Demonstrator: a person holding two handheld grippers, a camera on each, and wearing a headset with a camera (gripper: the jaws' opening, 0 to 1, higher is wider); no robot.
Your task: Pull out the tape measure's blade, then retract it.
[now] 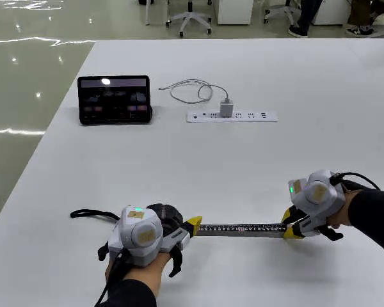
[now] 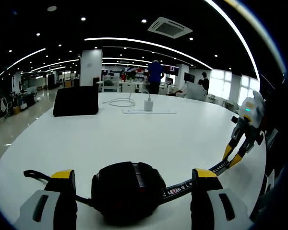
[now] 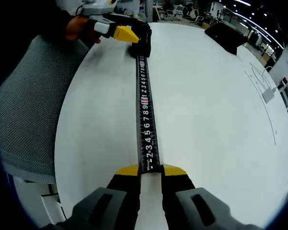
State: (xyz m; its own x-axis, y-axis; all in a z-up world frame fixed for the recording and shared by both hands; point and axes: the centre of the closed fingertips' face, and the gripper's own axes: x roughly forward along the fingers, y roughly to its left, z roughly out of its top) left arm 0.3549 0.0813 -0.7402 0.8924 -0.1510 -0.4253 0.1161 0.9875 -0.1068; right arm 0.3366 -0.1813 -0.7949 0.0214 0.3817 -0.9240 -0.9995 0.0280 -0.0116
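- The tape measure case (image 2: 128, 191) lies on the bench (image 1: 243, 166), well apart from the power strip (image 1: 232, 116), on the person's side of it and to its left. The blade (image 3: 145, 120) runs out flat towards a spot in front of the strip's right end.
- The left gripper (image 2: 133, 175) has its jaws apart, straddling the case with a gap on each side. The right gripper (image 3: 150, 170) has its jaws pinched together on the blade's tip.
- Risk: the case is only straddled, so more pull could drag it sideways. If the tip slipped free, the blade would likely whip back.
- Between the blade and the strip the bench is bare. The bench's near edge, on the blade's far side from the strip, looks close.
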